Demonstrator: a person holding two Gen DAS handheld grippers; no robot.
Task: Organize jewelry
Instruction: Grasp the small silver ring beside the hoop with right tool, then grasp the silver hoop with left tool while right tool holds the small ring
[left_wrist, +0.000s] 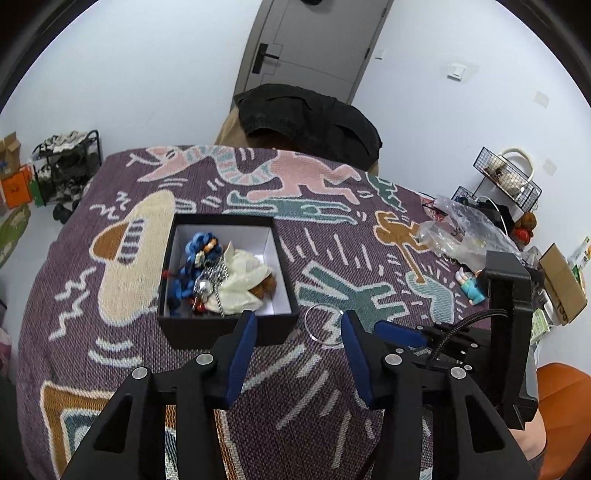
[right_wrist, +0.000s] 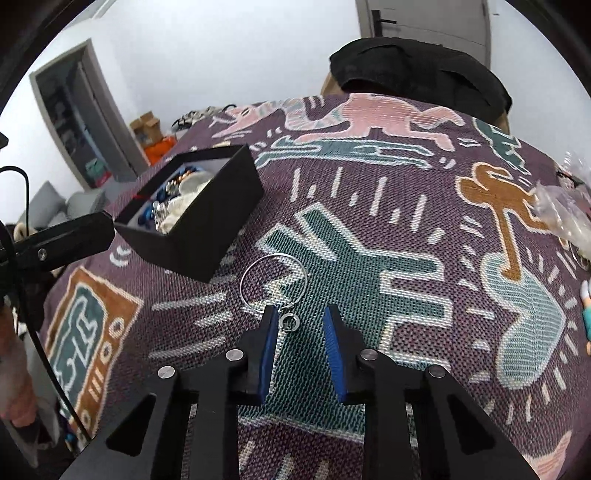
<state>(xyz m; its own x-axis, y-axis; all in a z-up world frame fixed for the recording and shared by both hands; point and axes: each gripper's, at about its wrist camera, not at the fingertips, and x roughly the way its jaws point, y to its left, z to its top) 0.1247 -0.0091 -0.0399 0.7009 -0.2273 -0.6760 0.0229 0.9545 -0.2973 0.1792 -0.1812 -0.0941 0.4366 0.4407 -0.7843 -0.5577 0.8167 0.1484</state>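
Spread across the whole scene: a purple woven blanket (right_wrist: 369, 206) with pink, teal and tan figures; well toward its far side in the left wrist view, a black box (left_wrist: 229, 328) with white lining, already holding a heap of blue cord, chain, cream cloth and small bright pieces; off at the right edge, crumpled clear plastic bags (left_wrist: 458, 236) and a small figurine, apart from everything else.

Lying flat on the blanket just beside the box's near right corner: a thin silver hoop (right_wrist: 273, 282), with a small ring charm (right_wrist: 290, 321) hanging off its near edge toward the camera.

Right gripper (right_wrist: 299, 321) tilted down over the blanket, jaws apart but narrow, nothing pinched; charm sitting between the blue pads, close against the left pad (right_wrist: 269, 343), hoop itself just beyond the fingertips; whether the pad actually touches the charm, hard to tell.

Left gripper (left_wrist: 297, 325) hovering with jaws wider apart and empty, box's near wall just ahead of its left finger, hoop (left_wrist: 325, 325) showing just inside its right finger.

Judged from this: right gripper clearly the nearer and better lined up; hoop lying straight ahead along the fingers, flat and round, so no real long axis; likely grip point the charm or the near rim; box waiting up and to the left.
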